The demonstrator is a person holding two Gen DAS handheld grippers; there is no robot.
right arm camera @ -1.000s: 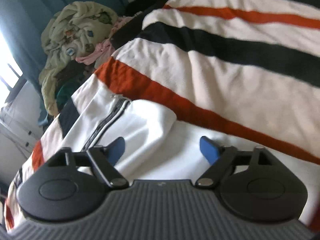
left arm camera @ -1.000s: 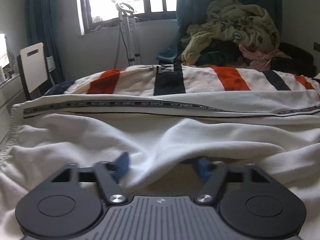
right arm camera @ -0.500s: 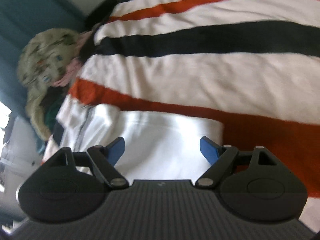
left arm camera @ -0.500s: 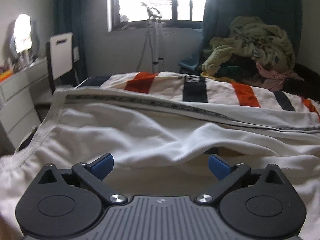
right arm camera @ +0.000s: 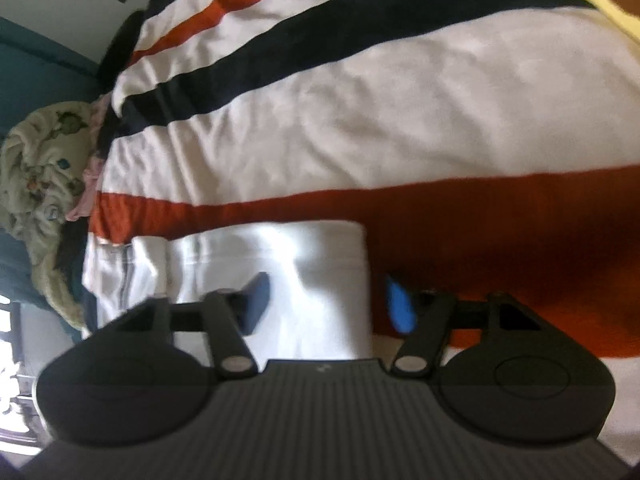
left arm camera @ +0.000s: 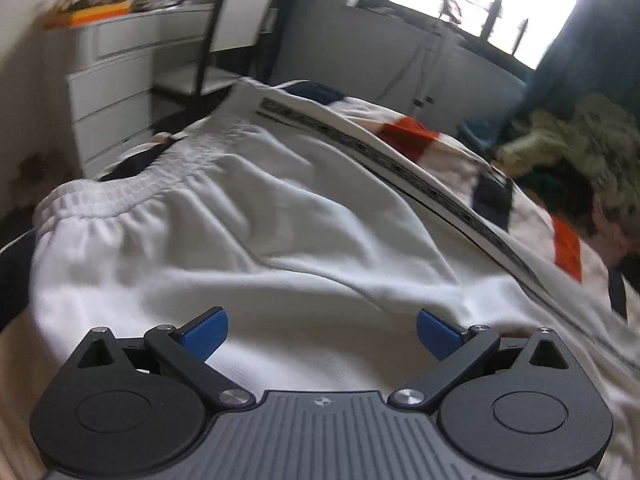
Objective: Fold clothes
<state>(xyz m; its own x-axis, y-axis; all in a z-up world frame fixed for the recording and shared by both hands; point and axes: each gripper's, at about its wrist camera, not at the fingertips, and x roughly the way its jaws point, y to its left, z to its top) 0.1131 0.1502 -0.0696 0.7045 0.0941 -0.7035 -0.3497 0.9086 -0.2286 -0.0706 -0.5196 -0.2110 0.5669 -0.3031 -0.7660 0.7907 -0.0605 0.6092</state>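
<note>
White trousers (left arm camera: 240, 220) with an elastic waistband (left arm camera: 132, 192) and a black lettered side stripe (left arm camera: 420, 176) lie spread on a striped bedspread (left arm camera: 408, 136). My left gripper (left arm camera: 320, 332) hovers low over the cloth behind the waistband, open wide, with nothing pinched. In the right wrist view the trousers' folded end (right arm camera: 312, 248) lies on an orange band of the bedspread (right arm camera: 360, 120). My right gripper (right arm camera: 328, 304) straddles that end's edge and its jaws are closing. The left pad lies against the cloth; the right pad stands just off the edge.
White drawers (left arm camera: 112, 80) and a white-backed chair (left arm camera: 240, 20) stand beyond the bed's left corner, under a bright window (left arm camera: 460, 0). A heap of clothes (left arm camera: 580, 140) sits at the bed's far side, also the heap (right arm camera: 40, 168). A yellow-edged shape (right arm camera: 608, 4) fills one corner.
My left gripper let go of the white cloth, opened wide and swung left toward the waistband. My right gripper slid to the trousers' end and its jaws narrowed around the edge.
</note>
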